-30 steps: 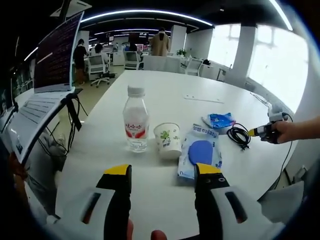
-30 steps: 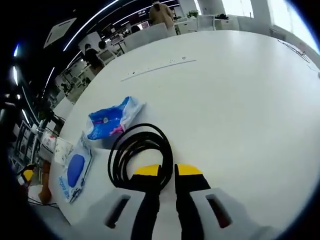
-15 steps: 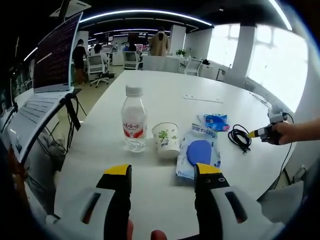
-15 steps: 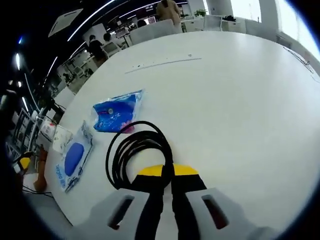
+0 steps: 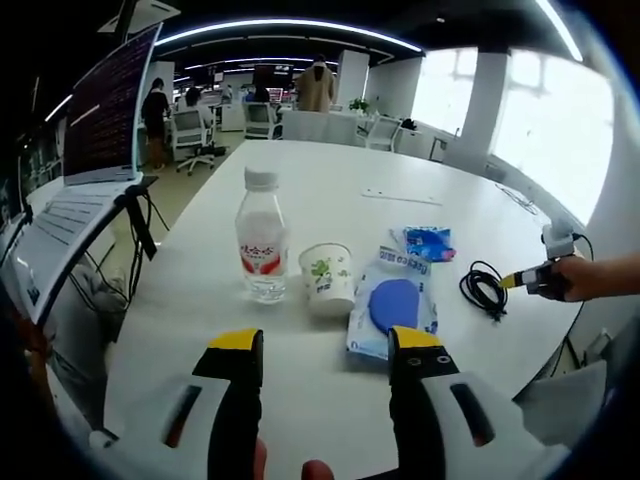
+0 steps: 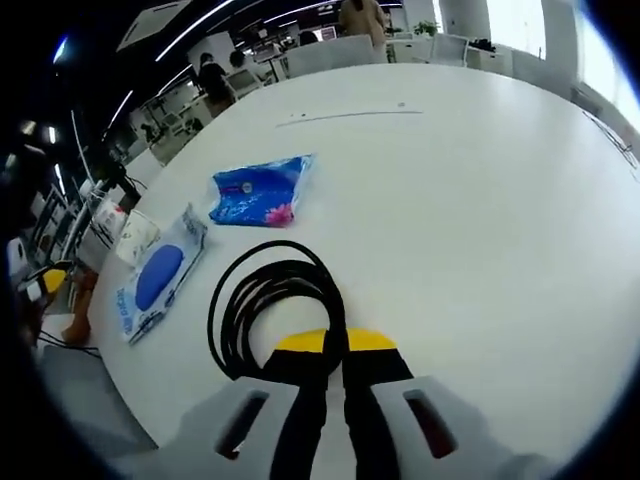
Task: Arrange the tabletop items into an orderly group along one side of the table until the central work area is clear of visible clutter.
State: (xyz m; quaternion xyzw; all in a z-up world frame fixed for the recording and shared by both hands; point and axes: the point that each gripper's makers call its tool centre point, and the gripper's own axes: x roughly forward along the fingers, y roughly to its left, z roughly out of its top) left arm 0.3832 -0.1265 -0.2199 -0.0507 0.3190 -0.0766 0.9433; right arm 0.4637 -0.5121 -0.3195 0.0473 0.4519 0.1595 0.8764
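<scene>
- Two grippers work one white table [image 5: 330,180]. The right gripper [image 6: 335,345] has its jaws pressed together on the near edge of a coiled black cable [image 6: 270,305]; the coil lies flat on the table just ahead of the tips.
- The left gripper [image 5: 325,350] hangs above the near table edge with its jaws spread apart and nothing between them.
- Just past its tips lies a flat wipes pack [image 5: 395,305] with a blue lid. Touching or nearly touching its left side is a paper cup [image 5: 328,280], upright, and beside that a water bottle [image 5: 260,245], upright and capped.
- Behind the pack is a small blue packet [image 5: 425,242]; the cable [image 5: 485,290] sits to its right, by the table edge.
- Farthest, a thin strip [image 5: 400,197] lies alone mid-table.
- Handling, as I judge it: the cable is limp and light, so a pinch on one side will let the loops sag and spread; dragging it may keep the coil tidier. The cup looks light and crushable, best taken by the rim or wall gently. The bottle is heavier and smooth; take it around the body.
</scene>
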